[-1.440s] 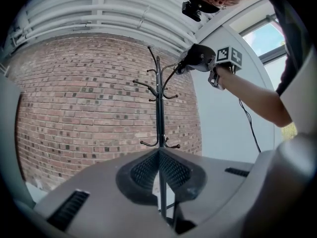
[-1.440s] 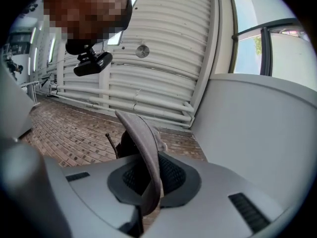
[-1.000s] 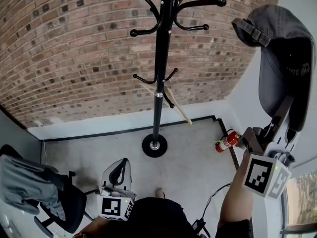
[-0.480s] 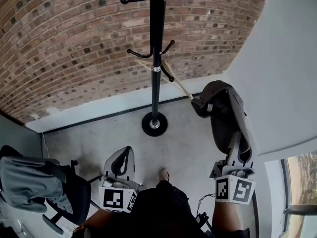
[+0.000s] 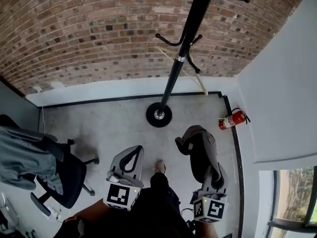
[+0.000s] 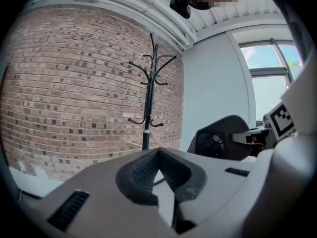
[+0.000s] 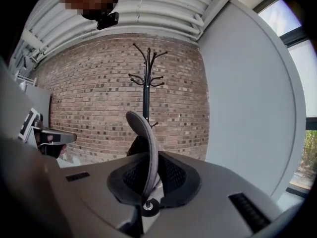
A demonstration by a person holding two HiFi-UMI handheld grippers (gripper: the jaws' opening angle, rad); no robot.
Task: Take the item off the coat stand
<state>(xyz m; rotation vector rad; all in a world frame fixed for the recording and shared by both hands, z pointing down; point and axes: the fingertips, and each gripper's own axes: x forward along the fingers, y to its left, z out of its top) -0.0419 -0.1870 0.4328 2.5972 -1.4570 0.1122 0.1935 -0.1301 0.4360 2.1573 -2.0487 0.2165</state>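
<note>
The black coat stand [image 5: 184, 49] rises from its round base [image 5: 159, 114] in front of the brick wall, and its hooks in view are bare. A dark grey cap [image 5: 200, 150] is off the stand. It hangs low over the floor, to the right of the base, with my right gripper [image 5: 212, 178] shut on its brim. In the right gripper view the brim [image 7: 148, 140] stands on edge between the pads of that gripper [image 7: 150, 168], with the stand [image 7: 147, 83] beyond. My left gripper [image 5: 130, 158] is shut and empty. In its own view the left gripper [image 6: 159, 153] faces the stand [image 6: 147, 98] and the cap [image 6: 218, 143].
An office chair with a grey jacket [image 5: 29, 162] stands at the left. A red fire extinguisher [image 5: 233, 119] lies by the right wall. A pale stick [image 5: 184, 74] leans behind the stand. A window [image 5: 297, 192] is at the lower right. My shoe [image 5: 159, 167] shows between the grippers.
The right gripper has brought the cap down from high at the right to low in front of me. The left gripper has stayed put. The head view has turned.
</note>
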